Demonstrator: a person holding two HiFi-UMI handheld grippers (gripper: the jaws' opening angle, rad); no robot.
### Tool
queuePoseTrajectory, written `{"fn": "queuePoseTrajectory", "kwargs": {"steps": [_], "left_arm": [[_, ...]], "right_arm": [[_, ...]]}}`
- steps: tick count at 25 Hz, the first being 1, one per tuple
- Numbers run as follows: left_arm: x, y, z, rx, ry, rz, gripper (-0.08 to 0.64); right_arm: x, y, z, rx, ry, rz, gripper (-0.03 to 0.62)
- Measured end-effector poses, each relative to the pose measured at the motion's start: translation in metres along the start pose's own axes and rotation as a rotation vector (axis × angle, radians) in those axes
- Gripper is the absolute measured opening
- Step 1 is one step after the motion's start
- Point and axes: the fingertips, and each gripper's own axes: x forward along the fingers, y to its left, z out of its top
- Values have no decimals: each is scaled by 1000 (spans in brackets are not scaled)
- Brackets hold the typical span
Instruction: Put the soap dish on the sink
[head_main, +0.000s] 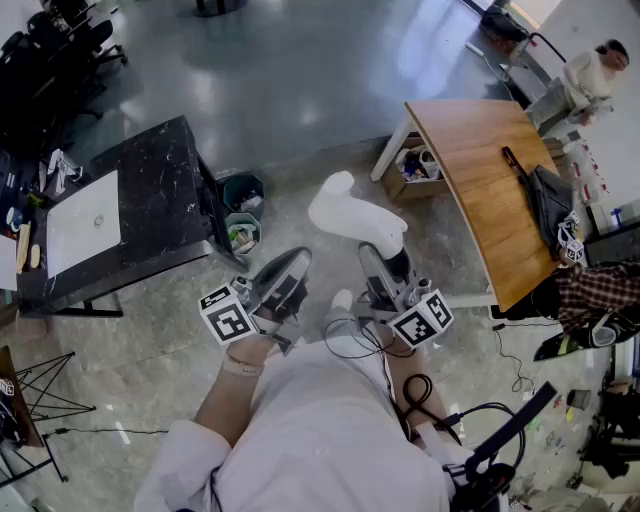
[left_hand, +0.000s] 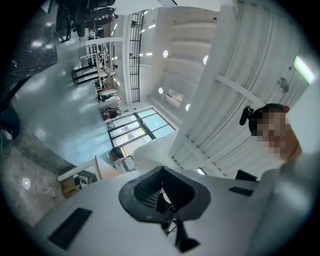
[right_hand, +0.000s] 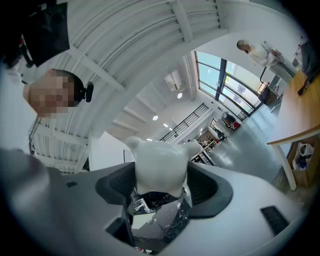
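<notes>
Found the right gripper (right_hand: 159, 186) clamped on the soap dish (right_hand: 160, 162), both dark jaws pressed against its sides. Saw only the dish's rounded, glossy white upper part there, with two blunt lobes at the top and its lower end buried between the jaws. Found the left gripper (left_hand: 161, 194) closed on itself, jaws meeting, nothing between them.

In the head view, made out the dish as a smooth, curved white slab held in the air over the pale speckled floor (head_main: 150, 340), well apart from the sink (head_main: 85, 222). Noted the sink as a flat white rectangle set into a black, white-veined counter (head_main: 165, 170) at the left, with a small dot at its middle, perhaps a drain. Lost the counter's left end to clutter and the frame edge.

Spotted two round bins (head_main: 242, 215) just beside the counter's near corner. Saw a curved wooden table (head_main: 470, 170) at the right, partly covered by a dark bag (head_main: 545, 195).
</notes>
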Motion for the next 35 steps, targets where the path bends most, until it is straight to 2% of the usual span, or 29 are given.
{"fn": "queuePoseTrajectory", "kwargs": {"steps": [8, 16, 24, 29, 35], "left_arm": [[-4, 21, 12, 8, -17, 35, 8], [22, 71, 45, 33, -51, 96, 8], [80, 140, 93, 38, -95, 153, 8], [130, 179, 127, 53, -121, 190, 8], [189, 216, 167, 83, -160, 217, 8]], "right_arm": [[23, -12, -11, 15, 15, 26, 327], [85, -61, -14, 44, 49, 77, 327], [162, -130, -7, 98, 78, 139, 327], [213, -178, 7, 154, 96, 182, 326], [275, -222, 29, 173, 122, 261, 325]]}}
